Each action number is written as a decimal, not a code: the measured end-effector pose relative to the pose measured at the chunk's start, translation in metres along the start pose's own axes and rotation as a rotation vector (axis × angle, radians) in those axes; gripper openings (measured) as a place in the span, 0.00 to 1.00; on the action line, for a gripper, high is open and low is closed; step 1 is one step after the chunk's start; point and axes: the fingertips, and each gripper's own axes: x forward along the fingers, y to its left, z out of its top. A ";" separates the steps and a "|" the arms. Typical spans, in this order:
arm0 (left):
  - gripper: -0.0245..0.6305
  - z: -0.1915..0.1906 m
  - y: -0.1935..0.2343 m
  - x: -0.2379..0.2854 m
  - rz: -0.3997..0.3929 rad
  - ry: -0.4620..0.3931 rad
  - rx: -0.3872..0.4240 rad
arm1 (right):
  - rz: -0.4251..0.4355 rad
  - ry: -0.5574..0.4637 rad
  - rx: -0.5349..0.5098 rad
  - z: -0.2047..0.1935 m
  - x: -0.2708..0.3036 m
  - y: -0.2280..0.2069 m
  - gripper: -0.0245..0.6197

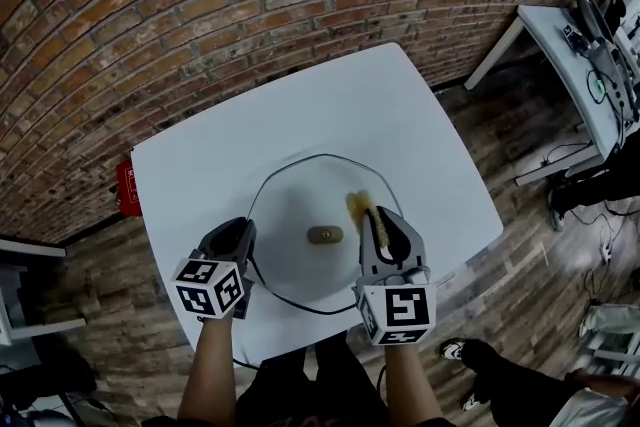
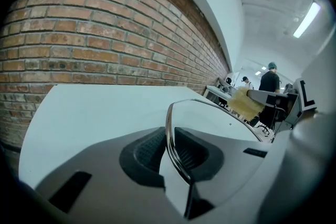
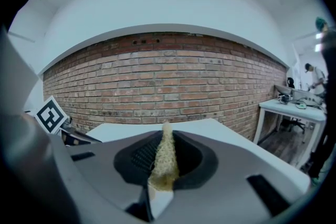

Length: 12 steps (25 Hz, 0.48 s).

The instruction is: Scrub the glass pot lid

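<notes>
On white tabletop (image 1: 200,165), centre: glass pot lid (image 1: 300,205), its near-left rim pinched in left gripper (image 1: 243,237); right gripper (image 1: 385,233) clamps yellow scourer (image 1: 360,205) (sponge, probably) over lid. Glass: rigid, slick, breakable, weighty; hold rim firmly

Both forearms come in from below, side by side, left forearm (image 1: 212,370) and right forearm (image 1: 408,383) nearly parallel. The left gripper (image 1: 240,233) points forward, its jaws clamped on the rim of the glass lid (image 2: 169,126), one pad on each face. The right gripper (image 1: 384,215) sits level with it, jaws pinched on a yellow scrub pad (image 3: 164,157) poking past the tips.
</notes>
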 end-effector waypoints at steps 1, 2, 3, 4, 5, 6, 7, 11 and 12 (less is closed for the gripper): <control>0.13 0.000 0.000 0.000 0.000 -0.001 -0.001 | 0.007 0.000 0.001 0.001 0.003 0.002 0.13; 0.13 0.000 -0.001 0.000 -0.001 -0.001 -0.002 | 0.017 0.002 0.001 0.001 0.007 0.005 0.13; 0.13 0.000 -0.001 0.000 -0.003 -0.002 -0.004 | 0.028 0.003 0.002 0.002 0.011 0.009 0.13; 0.13 -0.001 -0.001 -0.001 -0.006 -0.004 -0.007 | 0.042 0.005 0.002 0.003 0.017 0.015 0.13; 0.13 -0.001 -0.001 -0.001 -0.008 -0.005 -0.010 | 0.058 0.007 0.003 0.004 0.023 0.021 0.13; 0.13 -0.001 -0.001 -0.001 -0.010 -0.006 -0.011 | 0.076 0.010 0.003 0.006 0.030 0.029 0.13; 0.13 -0.001 -0.001 -0.001 -0.011 -0.007 -0.012 | 0.096 0.015 0.002 0.007 0.037 0.037 0.13; 0.13 -0.001 -0.001 0.000 -0.013 -0.006 -0.012 | 0.174 0.045 0.003 0.010 0.063 0.069 0.13; 0.13 -0.001 -0.001 0.000 -0.015 -0.005 -0.012 | 0.190 0.052 0.003 0.009 0.069 0.076 0.13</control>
